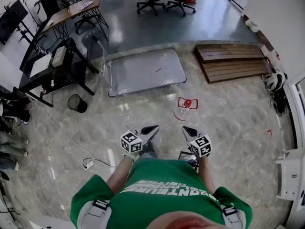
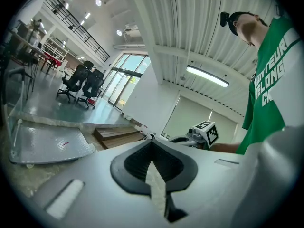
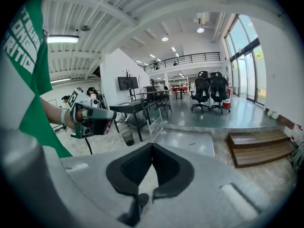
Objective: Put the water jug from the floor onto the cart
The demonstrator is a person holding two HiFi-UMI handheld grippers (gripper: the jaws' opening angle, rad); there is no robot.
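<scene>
The cart (image 1: 143, 73) is a flat grey platform trolley with an upright handle at its left end, standing on the marble floor ahead of me. It also shows as the cart (image 2: 42, 144) in the left gripper view and the cart (image 3: 185, 141) in the right gripper view. No water jug shows in any view. My left gripper (image 1: 153, 129) and right gripper (image 1: 187, 130) are held side by side in front of my green shirt, well short of the cart. Both are shut with nothing between the jaws: left gripper (image 2: 152, 141), right gripper (image 3: 152, 146).
A small red object (image 1: 187, 103) with red tape marks lies on the floor between me and the cart. Wooden pallets (image 1: 231, 62) lie at the right, a black desk (image 1: 47, 66) and a waste bin (image 1: 77, 103) at the left. A cable with a power strip (image 1: 88, 163) runs across the floor.
</scene>
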